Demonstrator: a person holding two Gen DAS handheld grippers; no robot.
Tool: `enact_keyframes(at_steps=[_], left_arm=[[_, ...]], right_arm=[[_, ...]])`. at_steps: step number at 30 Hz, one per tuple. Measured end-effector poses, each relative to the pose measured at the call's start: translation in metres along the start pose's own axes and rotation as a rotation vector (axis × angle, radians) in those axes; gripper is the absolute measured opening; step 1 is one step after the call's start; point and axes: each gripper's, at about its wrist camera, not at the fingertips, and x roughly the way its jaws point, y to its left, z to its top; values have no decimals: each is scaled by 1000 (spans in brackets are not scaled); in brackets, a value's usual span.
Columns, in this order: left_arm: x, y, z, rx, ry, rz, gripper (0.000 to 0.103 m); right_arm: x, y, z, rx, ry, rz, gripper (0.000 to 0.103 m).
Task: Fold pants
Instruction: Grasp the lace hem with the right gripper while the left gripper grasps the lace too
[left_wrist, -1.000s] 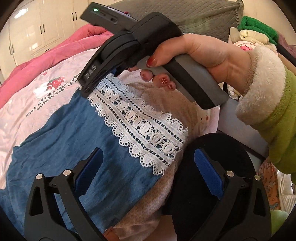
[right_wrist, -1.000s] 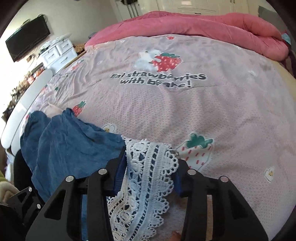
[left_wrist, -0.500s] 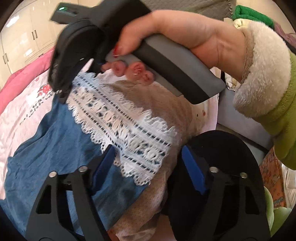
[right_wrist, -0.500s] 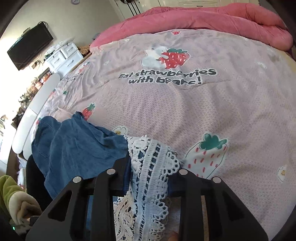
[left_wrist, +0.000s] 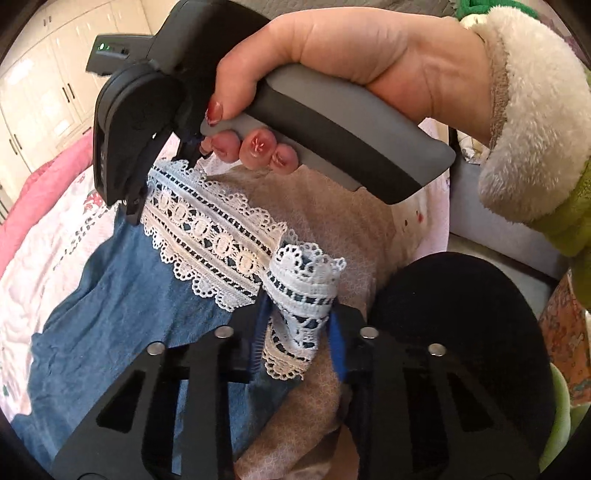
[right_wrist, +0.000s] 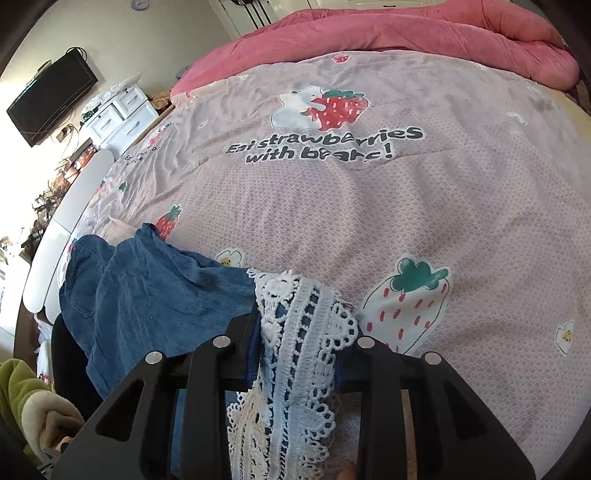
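The blue denim pants (left_wrist: 122, 295) with a white lace hem (left_wrist: 207, 240) lie on the pink strawberry bedsheet (right_wrist: 369, 206). My left gripper (left_wrist: 297, 328) is shut on one corner of the lace hem. My right gripper (right_wrist: 301, 343) is shut on the other end of the lace hem (right_wrist: 295, 332); it also shows in the left wrist view (left_wrist: 125, 155), held by a hand just above the hem. The rest of the pants (right_wrist: 147, 295) trails to the left toward the bed edge.
A pink duvet (right_wrist: 406, 40) is bunched at the far side of the bed. A black round seat (left_wrist: 461, 332) stands beside the bed at the right. A white dresser (right_wrist: 118, 114) and a wall TV (right_wrist: 51, 99) are at the far left.
My left gripper has moved forward and shut on the near corner of the lace hem. My right gripper keeps its hold and has lifted a little.
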Motion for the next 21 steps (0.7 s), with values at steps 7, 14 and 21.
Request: enact_keyframes(at_steps=[7, 14, 21], left_arm=[[-20, 21, -4, -69, -59, -41, 13], [-46, 48, -20, -145, -115, -59, 13], [-75, 80, -54, -272, -161, -56, 13]], right_arm=[[-12, 11, 3, 13, -20, -14, 27], [-17, 38, 14, 18, -25, -50, 27], [1, 90, 37, -8, 23, -93, 27]])
